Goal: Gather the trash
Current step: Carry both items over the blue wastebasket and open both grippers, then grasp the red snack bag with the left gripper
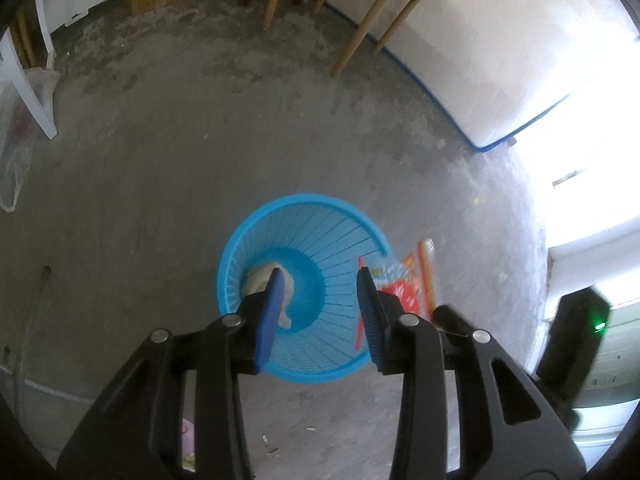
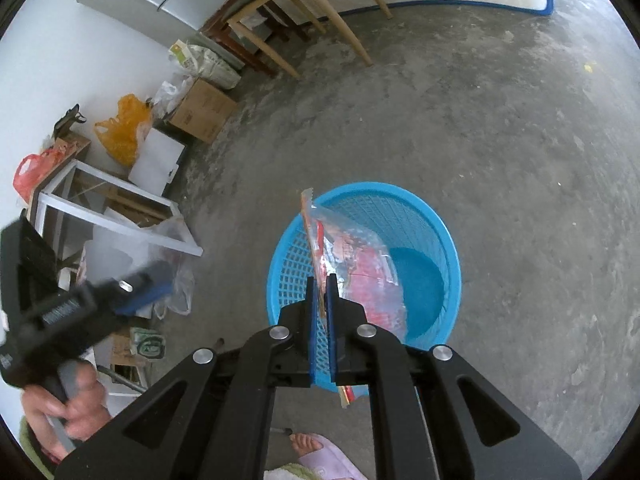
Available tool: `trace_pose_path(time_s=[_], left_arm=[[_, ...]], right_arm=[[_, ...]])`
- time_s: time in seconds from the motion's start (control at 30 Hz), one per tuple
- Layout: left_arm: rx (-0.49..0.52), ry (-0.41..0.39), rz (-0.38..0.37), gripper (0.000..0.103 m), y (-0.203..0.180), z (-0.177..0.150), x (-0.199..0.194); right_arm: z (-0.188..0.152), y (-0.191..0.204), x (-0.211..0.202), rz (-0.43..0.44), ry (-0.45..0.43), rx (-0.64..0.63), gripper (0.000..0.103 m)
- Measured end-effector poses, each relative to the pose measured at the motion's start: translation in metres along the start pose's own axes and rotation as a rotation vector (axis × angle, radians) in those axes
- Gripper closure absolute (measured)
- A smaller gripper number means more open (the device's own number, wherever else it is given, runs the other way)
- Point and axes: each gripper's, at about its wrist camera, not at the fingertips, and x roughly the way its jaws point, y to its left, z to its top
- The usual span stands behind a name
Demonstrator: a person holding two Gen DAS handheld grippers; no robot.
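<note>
A blue mesh waste basket (image 1: 328, 220) stands on the grey concrete floor; it also shows in the right wrist view (image 2: 436, 216). A crumpled whitish wad (image 1: 260, 276) lies at its bottom. My left gripper (image 1: 320, 284) is open and empty above the basket. My right gripper (image 2: 320, 284) is shut on a red and clear plastic wrapper (image 2: 360, 268), held upright over the basket's near rim. The wrapper also shows in the left wrist view (image 1: 412, 280) at the basket's right rim. The left gripper (image 2: 132, 292) shows blurred at the left in the right wrist view.
Wooden chairs (image 1: 360, 8) and a blue-edged mattress (image 1: 500, 60) stand against the far wall. Cardboard boxes (image 2: 200, 112), plastic bags (image 2: 124, 132) and a white frame (image 2: 120, 208) crowd the left side. A foot in a pink slipper (image 2: 320, 452) is near the basket.
</note>
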Motion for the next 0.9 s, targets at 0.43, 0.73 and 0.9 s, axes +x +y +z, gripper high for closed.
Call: trace_pose_path(time_s=[0.43, 0.73, 0.9], left_arm=[[0.037, -0.209, -0.072, 0.062, 0.021, -0.05, -0.157], [0.048, -0.39, -0.017, 0.049, 0.049, -0.143, -0.293], [0.032, -0.451, 0.064, 0.041, 0.079, -0.209, -0.338]], right_arm=[[0.015, 0.01, 0.056, -0.006, 0.092, -0.046, 0.052], [0.003, 0.023, 0.055, 0.06, 0.105, -0.031, 0.048], [-0.013, 0.04, 0.011, 0.086, 0.069, -0.113, 0.043]])
